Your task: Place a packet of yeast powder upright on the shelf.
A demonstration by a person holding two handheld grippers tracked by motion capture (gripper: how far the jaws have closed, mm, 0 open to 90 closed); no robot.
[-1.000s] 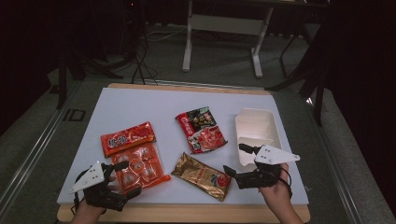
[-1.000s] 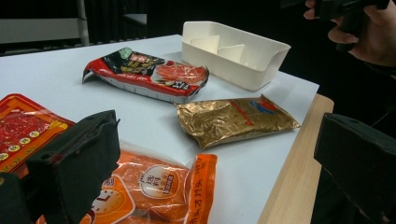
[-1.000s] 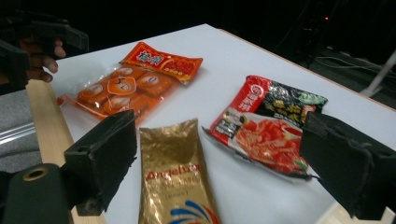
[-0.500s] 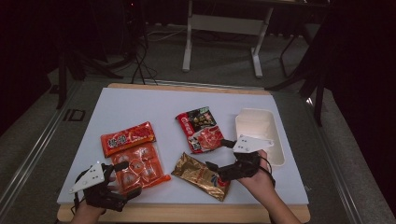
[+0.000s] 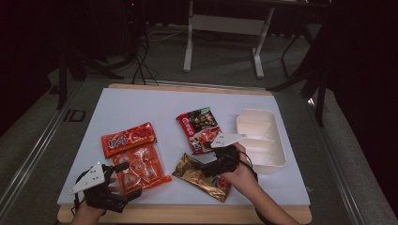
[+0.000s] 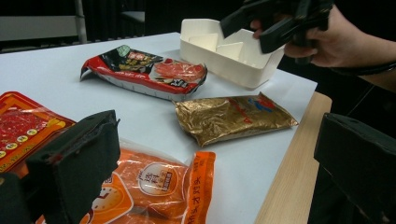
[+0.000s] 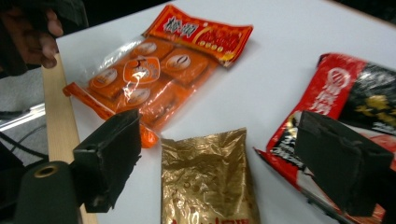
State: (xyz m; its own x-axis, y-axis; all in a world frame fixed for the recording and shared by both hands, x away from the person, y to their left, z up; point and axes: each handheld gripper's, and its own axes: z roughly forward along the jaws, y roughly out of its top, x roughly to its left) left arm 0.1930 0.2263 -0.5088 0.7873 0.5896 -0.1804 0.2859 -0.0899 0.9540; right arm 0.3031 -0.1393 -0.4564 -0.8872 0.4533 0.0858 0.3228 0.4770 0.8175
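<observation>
On the white surface (image 5: 141,105), the right gripper (image 5: 206,167) hovers over the gold foil packet (image 5: 201,176), jaws spread wide and gripping nothing; in the right gripper view the packet (image 7: 205,179) lies flat between the two jaws, its crinkled top edge pointing to 12 o'clock. The packet sits near the front edge, with the white divided tray (image 5: 261,137) at its 2 o'clock and the red-and-black packet (image 5: 201,131) at 12 o'clock. At 9 o'clock, beside the orange snack bag (image 5: 140,168), the left gripper (image 5: 123,182) rests, also wide open and empty.
</observation>
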